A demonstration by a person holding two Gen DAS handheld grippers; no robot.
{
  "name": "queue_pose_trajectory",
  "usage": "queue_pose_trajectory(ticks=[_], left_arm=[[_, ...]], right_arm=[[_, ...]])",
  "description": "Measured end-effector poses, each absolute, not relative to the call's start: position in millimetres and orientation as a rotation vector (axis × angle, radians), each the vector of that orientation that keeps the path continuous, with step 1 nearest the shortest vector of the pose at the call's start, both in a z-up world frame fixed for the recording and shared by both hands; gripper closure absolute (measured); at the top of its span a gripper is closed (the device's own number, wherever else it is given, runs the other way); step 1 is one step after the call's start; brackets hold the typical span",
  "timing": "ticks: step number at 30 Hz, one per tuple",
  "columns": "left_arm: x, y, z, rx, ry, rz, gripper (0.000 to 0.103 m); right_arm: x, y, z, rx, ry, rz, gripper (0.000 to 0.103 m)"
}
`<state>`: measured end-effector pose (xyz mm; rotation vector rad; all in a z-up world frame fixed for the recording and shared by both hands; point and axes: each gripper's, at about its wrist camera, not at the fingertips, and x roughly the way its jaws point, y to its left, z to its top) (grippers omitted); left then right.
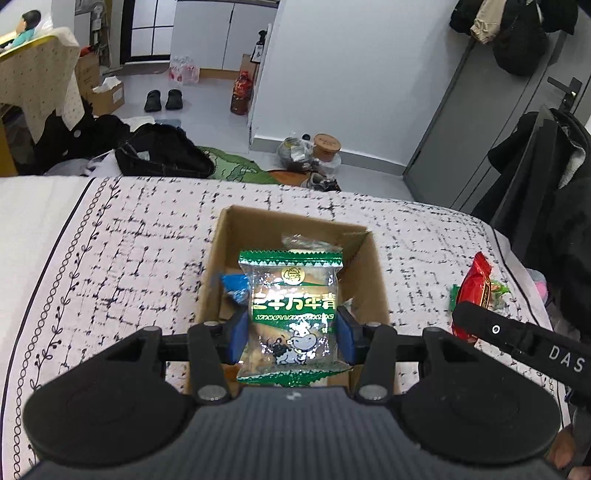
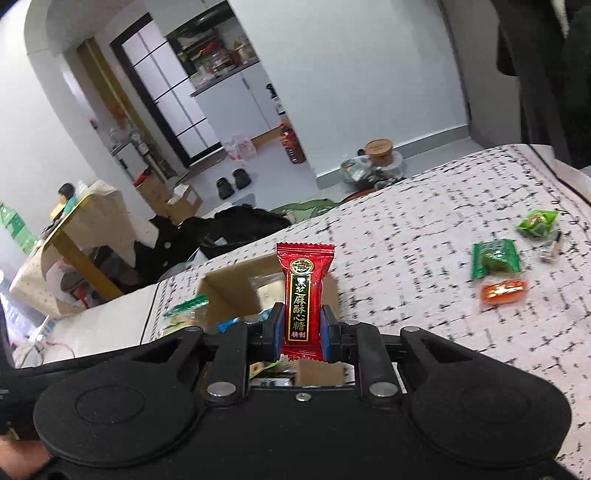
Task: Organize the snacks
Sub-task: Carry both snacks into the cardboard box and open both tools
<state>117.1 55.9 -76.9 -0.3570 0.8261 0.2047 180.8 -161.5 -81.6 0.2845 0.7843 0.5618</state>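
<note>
Patterned tablecloth (image 1: pixel 110 258) under cardboard box (image 1: pixel 373 273)

Black slippers (image 1: pixel 163 100), red oil jug (image 1: pixel 242 93), grey door (image 1: pixel 491 122), hanging coats (image 1: pixel 517 33)

- One cardboard box (image 1: pixel 373 266), open top, right in front of the left gripper (image 1: pixel 291 334).
- One big green-and-clear biscuit packet (image 1: pixel 293 314), sitting between that gripper's pads.
- One red candy (image 2: pixel 304 295), pinched in the right gripper (image 2: pixel 303 328).
- Inside the box I count two wrappers for sure: one blue (image 1: pixel 236 288), one clear (image 1: pixel 306 242). More could be hidden under the packet.
- Loose on the cloth to the right of the right gripper: two green packets (image 2: pixel 495 258) (image 2: pixel 537 223), one orange (image 2: pixel 502 291), plus one tiny blurry bit (image 2: pixel 552 251).
</note>
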Motion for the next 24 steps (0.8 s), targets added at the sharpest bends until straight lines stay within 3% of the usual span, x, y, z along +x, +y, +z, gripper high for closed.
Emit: queue_pose_trajectory(ticks=[10,12,15,20,24], left_arm=[[108,66,-85,-0.374,0.864,0.207,0.048],[108,68,-85,-0.379,0.865,0.217,0.048],[107,70,-84,-0.379,0.863,0.219,0.046],[107,69,-81,-0.368,0.852,0.209,0.039],[111,66,-82,-0.373,0.868,0.195,0.035]], right_arm=[[175,-143,-88,0.286,0.824,0.629,0.082],[174,-141,-88,0.287,0.825,0.636,0.077],[174,-143,-87,0.284,0.816,0.631,0.055],[176,-149,-89,0.281,0.829,0.605,0.053],[177,-158,-87,0.285,0.817,0.579,0.043]])
